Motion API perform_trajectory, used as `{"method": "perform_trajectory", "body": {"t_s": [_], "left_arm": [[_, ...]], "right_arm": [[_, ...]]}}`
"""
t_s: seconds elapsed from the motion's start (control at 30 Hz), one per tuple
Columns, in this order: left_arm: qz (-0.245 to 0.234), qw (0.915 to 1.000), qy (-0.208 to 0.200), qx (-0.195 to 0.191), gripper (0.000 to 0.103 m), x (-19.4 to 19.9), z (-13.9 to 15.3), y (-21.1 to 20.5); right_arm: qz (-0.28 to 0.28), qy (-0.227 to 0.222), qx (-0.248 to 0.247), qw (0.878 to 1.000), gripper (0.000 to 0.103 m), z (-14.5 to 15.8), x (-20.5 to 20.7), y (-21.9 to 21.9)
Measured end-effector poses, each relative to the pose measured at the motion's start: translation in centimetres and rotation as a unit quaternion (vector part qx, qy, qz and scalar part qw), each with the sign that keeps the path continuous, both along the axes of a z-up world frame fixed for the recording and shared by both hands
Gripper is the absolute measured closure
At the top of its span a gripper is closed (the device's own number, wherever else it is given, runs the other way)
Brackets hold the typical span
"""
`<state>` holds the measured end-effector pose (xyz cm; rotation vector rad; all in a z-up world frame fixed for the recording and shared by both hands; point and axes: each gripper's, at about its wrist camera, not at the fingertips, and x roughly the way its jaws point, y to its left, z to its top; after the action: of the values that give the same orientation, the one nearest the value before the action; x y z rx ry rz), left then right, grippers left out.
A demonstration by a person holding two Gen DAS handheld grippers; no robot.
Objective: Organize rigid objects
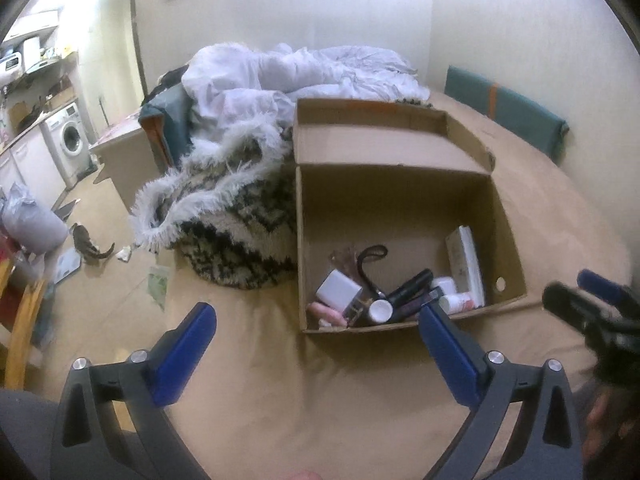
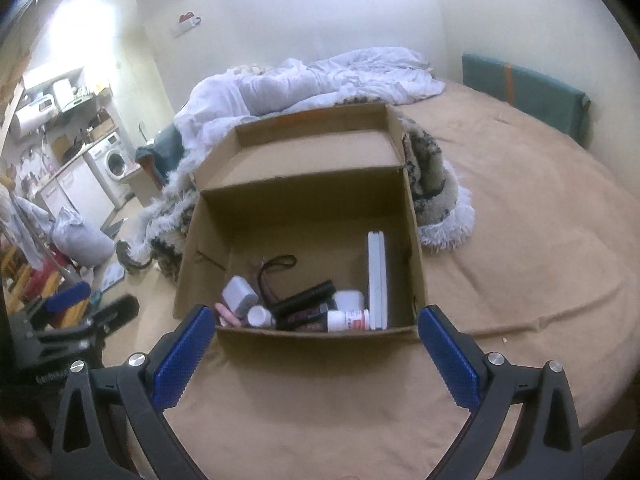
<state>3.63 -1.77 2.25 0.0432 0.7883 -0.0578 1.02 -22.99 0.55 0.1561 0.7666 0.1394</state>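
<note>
An open cardboard box [image 1: 400, 196] [image 2: 304, 200] stands on a tan-covered bed. Inside lie several small rigid items: a white charger block [image 1: 338, 289] [image 2: 239, 297], a black tube [image 1: 410, 282] [image 2: 306, 298], a white pill bottle [image 2: 348, 320] [image 1: 456, 302], a white capped jar [image 1: 380, 310] [image 2: 259, 316], a pink item [image 1: 326, 312] and a flat white case [image 2: 377, 280] [image 1: 466, 266] upright against the right wall. My left gripper [image 1: 316, 344] is open and empty, before the box's near-left corner. My right gripper [image 2: 314, 344] is open and empty at the box's near wall; it also shows in the left wrist view [image 1: 588, 300].
A shaggy black-and-white blanket [image 1: 224, 224] [image 2: 436, 200] and a white duvet [image 1: 280, 76] lie behind and beside the box. A teal cushion [image 1: 504, 108] leans on the wall. A cat [image 1: 90, 246] and clutter sit on the floor at left.
</note>
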Motion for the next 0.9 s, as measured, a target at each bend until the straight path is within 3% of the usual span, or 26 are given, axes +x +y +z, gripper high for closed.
{"method": "perform_trajectory", "body": {"t_s": [0.13,0.47,0.9], "left_arm": [[0.009,0.9999,0.006,-0.011,0.002,0.8,-0.7,0.5],[0.019,0.9996,0.019,-0.011,0.002,1.1,-1.3,0.4],[0.009,0.9997,0.021,-0.006,0.002,0.9,-1.6,-0.2]], "right_arm": [[0.004,0.026,-0.017,1.0,0.0,-1.5,0.7,0.3],[-0.026,0.023,-0.004,0.999,0.0,-1.8,1.3,-1.0],[-0.026,0.022,0.004,0.999,0.0,-1.6,1.5,-0.8]]}}
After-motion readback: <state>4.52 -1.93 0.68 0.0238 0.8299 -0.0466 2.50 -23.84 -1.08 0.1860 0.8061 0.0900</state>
